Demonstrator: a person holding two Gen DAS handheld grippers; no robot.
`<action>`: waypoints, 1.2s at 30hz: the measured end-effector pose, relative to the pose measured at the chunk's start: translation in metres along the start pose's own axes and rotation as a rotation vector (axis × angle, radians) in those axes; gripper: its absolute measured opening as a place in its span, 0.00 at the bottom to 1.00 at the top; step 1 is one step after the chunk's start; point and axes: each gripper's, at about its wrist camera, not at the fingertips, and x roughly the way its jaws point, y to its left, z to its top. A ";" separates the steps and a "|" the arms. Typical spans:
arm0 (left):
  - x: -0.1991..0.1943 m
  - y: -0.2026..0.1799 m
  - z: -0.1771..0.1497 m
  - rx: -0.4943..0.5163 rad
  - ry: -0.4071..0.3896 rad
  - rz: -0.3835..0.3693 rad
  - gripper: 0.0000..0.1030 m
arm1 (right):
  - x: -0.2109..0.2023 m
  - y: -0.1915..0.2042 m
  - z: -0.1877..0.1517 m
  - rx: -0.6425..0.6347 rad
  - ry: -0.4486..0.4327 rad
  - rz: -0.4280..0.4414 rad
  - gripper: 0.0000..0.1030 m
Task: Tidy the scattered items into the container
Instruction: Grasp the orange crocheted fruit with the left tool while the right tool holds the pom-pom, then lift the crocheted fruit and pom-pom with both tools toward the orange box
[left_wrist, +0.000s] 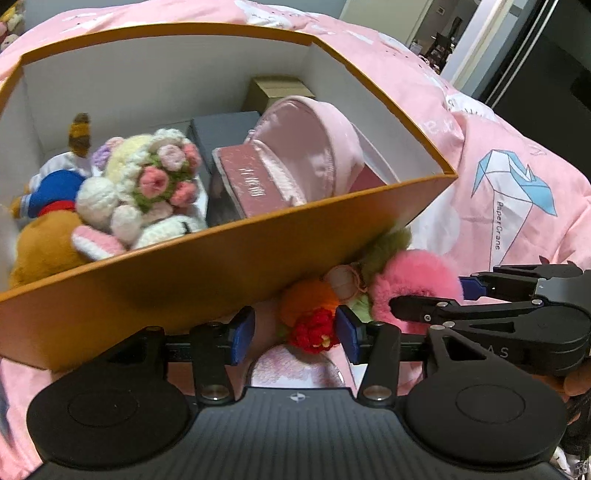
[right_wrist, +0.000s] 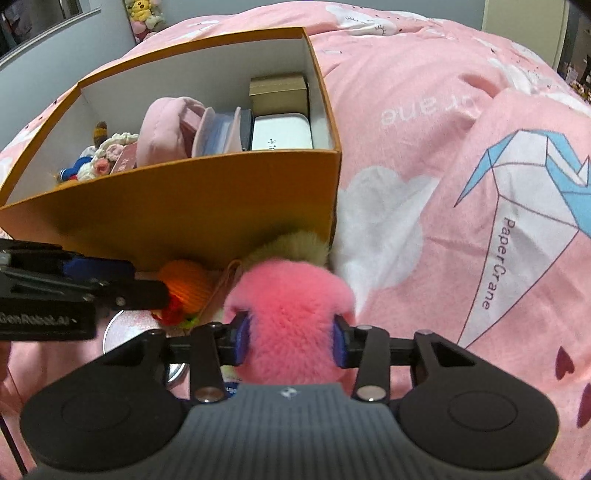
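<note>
An orange cardboard box (left_wrist: 229, 266) (right_wrist: 177, 206) stands on the pink bedspread and holds crocheted toys (left_wrist: 147, 184), a pink pouch (left_wrist: 310, 147) and small boxes. In front of it lie a pink pompom (left_wrist: 417, 280) (right_wrist: 291, 314), an orange and red crocheted fruit charm (left_wrist: 310, 314) (right_wrist: 184, 288), an olive pompom (right_wrist: 291, 247) and a round pink mirror (left_wrist: 295, 365). My left gripper (left_wrist: 295, 332) is open around the fruit charm. My right gripper (right_wrist: 291, 339) has its pads against both sides of the pink pompom; it shows in the left wrist view (left_wrist: 428, 299).
The pink bedspread (right_wrist: 443, 147) with a paper crane print (right_wrist: 535, 177) extends to the right of the box. Soft toys (right_wrist: 146, 14) sit by the wall at the back left. A dark doorway (left_wrist: 535, 55) lies beyond the bed.
</note>
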 end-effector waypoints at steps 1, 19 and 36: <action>0.002 -0.001 0.001 0.001 -0.001 -0.005 0.54 | 0.001 -0.001 0.000 0.008 0.000 0.006 0.46; 0.042 0.012 0.002 -0.147 0.062 -0.138 0.53 | 0.028 -0.029 -0.002 0.195 0.045 0.162 0.50; 0.000 0.008 -0.002 -0.101 -0.005 -0.147 0.47 | -0.013 -0.012 0.001 0.154 -0.054 0.100 0.46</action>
